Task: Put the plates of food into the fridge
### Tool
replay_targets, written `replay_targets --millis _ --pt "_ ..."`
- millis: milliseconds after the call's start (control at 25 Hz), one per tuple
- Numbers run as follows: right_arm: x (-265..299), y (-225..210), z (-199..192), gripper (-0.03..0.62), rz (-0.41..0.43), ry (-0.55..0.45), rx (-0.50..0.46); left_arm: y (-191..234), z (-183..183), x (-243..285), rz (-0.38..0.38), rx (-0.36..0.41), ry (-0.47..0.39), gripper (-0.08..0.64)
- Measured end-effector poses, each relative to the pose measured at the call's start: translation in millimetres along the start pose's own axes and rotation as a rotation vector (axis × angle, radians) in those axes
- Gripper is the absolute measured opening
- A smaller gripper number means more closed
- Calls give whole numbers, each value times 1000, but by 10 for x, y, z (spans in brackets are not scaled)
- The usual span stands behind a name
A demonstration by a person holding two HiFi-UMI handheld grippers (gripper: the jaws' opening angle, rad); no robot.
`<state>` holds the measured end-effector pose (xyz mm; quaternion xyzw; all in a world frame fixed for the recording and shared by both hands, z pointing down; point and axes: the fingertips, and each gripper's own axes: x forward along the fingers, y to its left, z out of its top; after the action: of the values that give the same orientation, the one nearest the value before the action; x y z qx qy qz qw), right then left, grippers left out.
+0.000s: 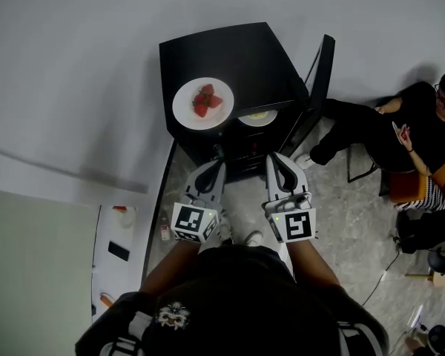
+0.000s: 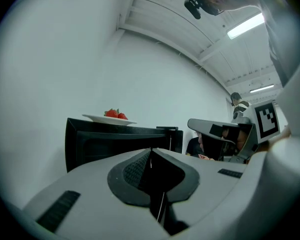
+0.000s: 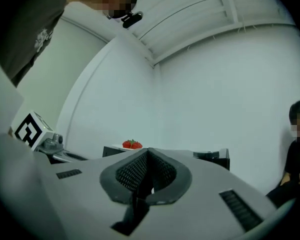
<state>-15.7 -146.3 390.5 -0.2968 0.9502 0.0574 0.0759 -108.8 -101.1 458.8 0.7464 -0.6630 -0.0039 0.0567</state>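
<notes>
Plate still to go: a white plate (image 1: 181, 108) of strawberries (image 1: 206, 99) is sitting on top of the small black fridge (image 1: 263, 54), toward its near left corner.
Plate already in: a second plate (image 1: 259, 119) with something pale on it is showing just under the near edge of the fridge top, so it looks to be lying on a shelf inside.
Fridge door: the door (image 1: 321, 71) is standing swung open on the right, and the opening is facing the person.
Left hand-held gripper (image 1: 218, 155): its jaws are pressing together with nothing between them, and it is pointing at the fridge front from the near side.
Right hand-held gripper (image 1: 273, 157): its jaws are also sitting together and empty, just beside the left one and in front of the opening.
Which way the plate lies: the strawberry plate is lying straight ahead of the left hand-held gripper, farther and higher, and slightly left of its tips; from the right one it is lying far and to the left.
Nearer hand: the left is looking like the closer one, by my judgement.
Long axis: the plate is round, so any near part of its rim is offering a pinch.
What the reach is asking for: opening the jaws, then rising to the near rim.
</notes>
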Motion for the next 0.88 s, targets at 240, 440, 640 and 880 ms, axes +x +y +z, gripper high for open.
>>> replay_targets --millis 240,440,640,880 --pt "-72 62 63 25 -8 -25 -16 -89 119 -17 -10 20 -11 23" --pt "-94 87 85 25 -5 -25 -22 -93 245 -48 10 31 -28 23" --pt "-113 86 49 25 1 -14 -6 -36 344 -59 23 -21 -58 23" --pt "-82 259 30 25 72 -11 36 79 499 -62 20 -193 -134 23"
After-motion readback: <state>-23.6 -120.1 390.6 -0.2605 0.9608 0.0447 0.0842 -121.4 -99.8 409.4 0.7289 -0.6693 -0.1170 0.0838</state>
